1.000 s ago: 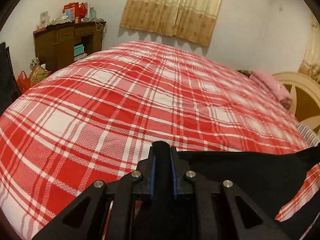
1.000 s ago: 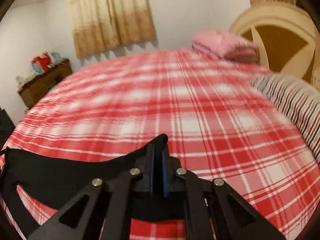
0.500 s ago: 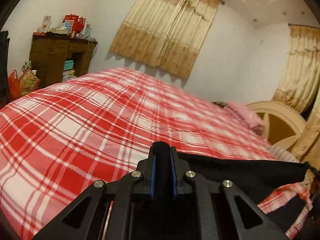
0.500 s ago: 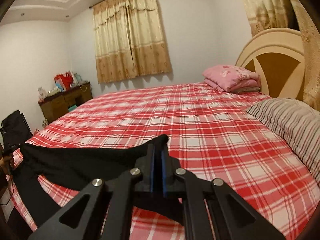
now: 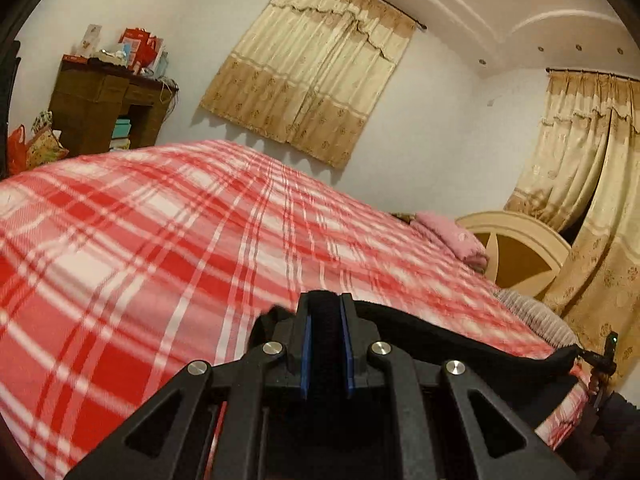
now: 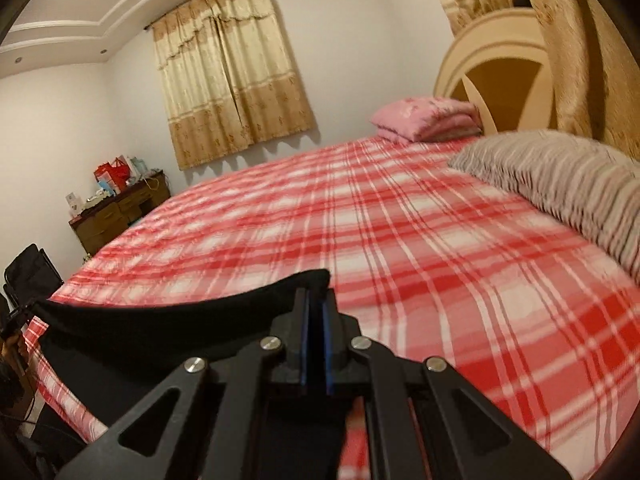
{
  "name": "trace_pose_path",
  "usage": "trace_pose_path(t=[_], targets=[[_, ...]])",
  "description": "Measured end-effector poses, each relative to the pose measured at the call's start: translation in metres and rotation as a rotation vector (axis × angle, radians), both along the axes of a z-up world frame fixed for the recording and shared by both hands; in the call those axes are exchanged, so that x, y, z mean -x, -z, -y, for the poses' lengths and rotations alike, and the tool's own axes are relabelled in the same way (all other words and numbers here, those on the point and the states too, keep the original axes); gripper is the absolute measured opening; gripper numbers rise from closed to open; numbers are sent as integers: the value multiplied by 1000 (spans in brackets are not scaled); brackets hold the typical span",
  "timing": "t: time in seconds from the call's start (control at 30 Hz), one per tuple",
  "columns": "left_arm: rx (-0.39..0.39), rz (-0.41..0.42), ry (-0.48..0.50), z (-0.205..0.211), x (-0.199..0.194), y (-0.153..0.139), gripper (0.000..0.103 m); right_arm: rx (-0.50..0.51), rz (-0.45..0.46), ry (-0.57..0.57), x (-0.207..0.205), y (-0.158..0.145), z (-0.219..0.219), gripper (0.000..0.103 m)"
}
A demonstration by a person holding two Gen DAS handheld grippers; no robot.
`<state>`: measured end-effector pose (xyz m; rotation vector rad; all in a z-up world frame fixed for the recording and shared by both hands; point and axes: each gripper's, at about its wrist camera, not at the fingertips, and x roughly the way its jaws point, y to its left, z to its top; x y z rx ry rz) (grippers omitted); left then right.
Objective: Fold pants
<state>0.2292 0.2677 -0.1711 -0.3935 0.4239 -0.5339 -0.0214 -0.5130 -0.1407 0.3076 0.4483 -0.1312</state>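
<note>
The black pants (image 5: 460, 344) hang stretched in the air between my two grippers, above the near edge of the red plaid bed (image 5: 160, 232). My left gripper (image 5: 325, 300) is shut on one end of the pants' top edge. My right gripper (image 6: 315, 294) is shut on the other end; the pants (image 6: 160, 328) run from it to the left. The right gripper shows at the far right of the left wrist view (image 5: 600, 360). The lower part of the pants is hidden below the grippers.
A striped pillow (image 6: 560, 176) and a folded pink blanket (image 6: 424, 118) lie by the cream headboard (image 6: 500, 68). A wooden desk (image 5: 104, 108) with clutter stands at the far wall. A black chair (image 6: 28, 276) stands beside the bed. Curtains (image 5: 312, 72) hang behind.
Both grippers have lifted and tilted up with the pants; the views now show more wall and ceiling. The pants stay taut between them.
</note>
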Motion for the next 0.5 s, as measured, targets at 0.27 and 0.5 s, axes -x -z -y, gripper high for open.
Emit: trace_pose_path(t=[0.27,0.5], targets=[[-114,-38,8,-9,26,22,29,-9,-130,13,6,33,4,10],[-205,-74,-41,-33,41,35,47,48,-208,34,24,38,0,13]])
